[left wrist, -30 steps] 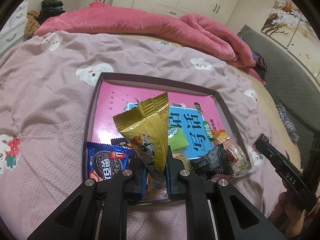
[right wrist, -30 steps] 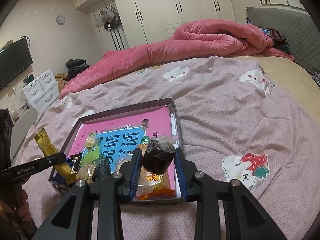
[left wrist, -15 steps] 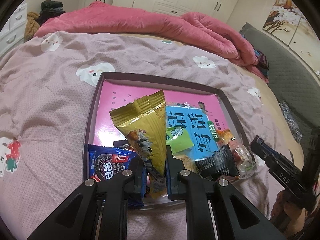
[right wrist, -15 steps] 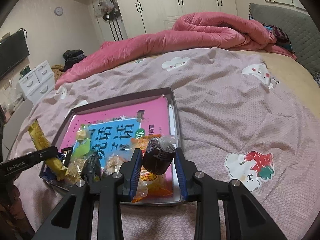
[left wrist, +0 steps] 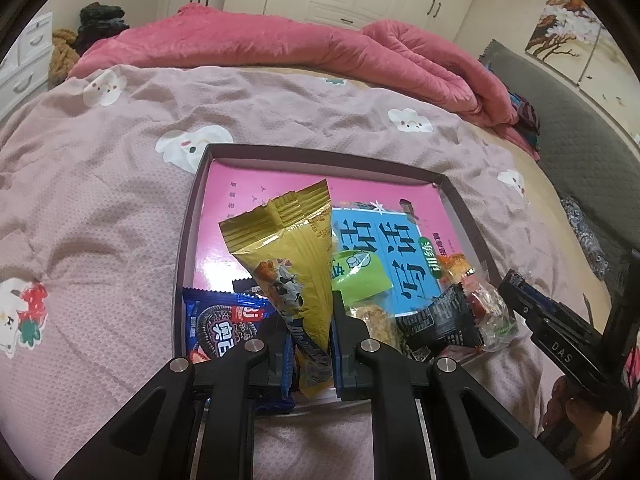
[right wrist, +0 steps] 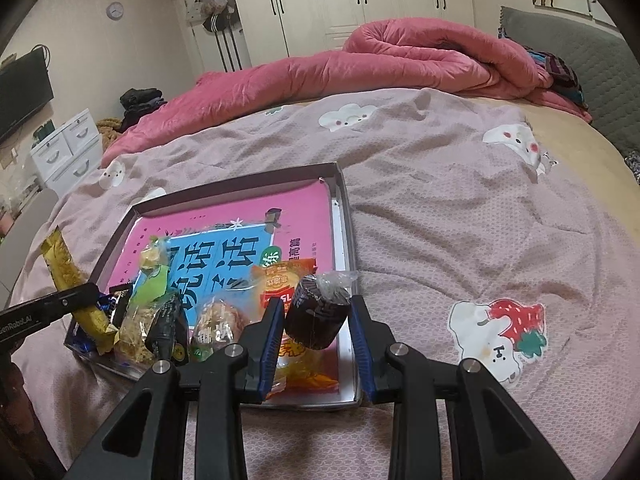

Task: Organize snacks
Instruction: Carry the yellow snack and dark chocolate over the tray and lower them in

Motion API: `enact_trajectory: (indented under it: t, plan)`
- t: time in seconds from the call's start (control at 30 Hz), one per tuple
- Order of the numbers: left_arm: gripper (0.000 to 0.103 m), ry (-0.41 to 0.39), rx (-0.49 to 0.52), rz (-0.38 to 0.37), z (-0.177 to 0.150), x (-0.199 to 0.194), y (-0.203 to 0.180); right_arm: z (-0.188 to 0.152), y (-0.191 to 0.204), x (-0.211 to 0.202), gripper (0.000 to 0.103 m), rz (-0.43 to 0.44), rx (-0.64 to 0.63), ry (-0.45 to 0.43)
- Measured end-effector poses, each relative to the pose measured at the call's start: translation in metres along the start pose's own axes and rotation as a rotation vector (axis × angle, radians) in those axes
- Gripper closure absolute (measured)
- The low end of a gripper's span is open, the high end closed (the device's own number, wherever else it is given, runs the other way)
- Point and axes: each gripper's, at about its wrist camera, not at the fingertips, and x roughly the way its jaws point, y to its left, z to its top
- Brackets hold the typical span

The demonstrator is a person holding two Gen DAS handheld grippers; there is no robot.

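Note:
A shallow dark-rimmed tray [left wrist: 192, 220] [right wrist: 344, 216] lined with a pink and blue book lies on the bed. My left gripper [left wrist: 312, 336] is shut on a gold snack packet [left wrist: 288, 256], held upright over the tray's near left corner; the packet [right wrist: 66, 276] also shows at the left of the right wrist view. My right gripper [right wrist: 316, 320] is shut on a dark brown wrapped sweet [right wrist: 316, 320] above the tray's near right corner. In the tray lie a blue Oreo pack [left wrist: 224, 324], a green packet [left wrist: 356, 276], a black packet [left wrist: 436, 320] and an orange packet [right wrist: 280, 284].
A mauve bedspread [right wrist: 460, 220] with cloud and strawberry prints surrounds the tray. A rolled pink quilt [left wrist: 320, 52] lies along the far side. A grey headboard [left wrist: 580, 132] is at right; white drawers [right wrist: 68, 148] and wardrobes stand beyond the bed.
Both grips stay the same. The right wrist view has shifted slightly, so the tray now sits a little higher and closer in it. The left gripper has hardly moved.

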Motion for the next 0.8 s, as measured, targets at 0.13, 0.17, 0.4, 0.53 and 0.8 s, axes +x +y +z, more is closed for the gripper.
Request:
enact_trajectory:
  t: [0.13,0.17,0.4,0.53,0.8]
  plan:
    - [0.088,0.005,0.008,0.004,-0.0015,-0.0026,0.0003,-0.0001,-0.0031,0.0018,0.070,-0.020,0.010,0.006]
    - [0.088,0.007,0.011,0.004,-0.0017,-0.0025,-0.0002,-0.0007,-0.0034,0.0030,0.070,-0.018,0.012,0.011]
    - [0.088,0.010,0.023,0.011,-0.0035,-0.0013,-0.0026,-0.0033,-0.0014,0.0047,0.069,-0.029,0.000,0.015]
    - [0.088,0.010,0.023,0.011,-0.0034,-0.0012,-0.0028,-0.0050,-0.0022,0.0062,0.069,-0.026,0.014,0.029]
    - [0.088,0.012,0.015,0.004,-0.0035,-0.0006,-0.0017,-0.0051,-0.0033,0.0025,0.069,0.002,0.028,0.008]
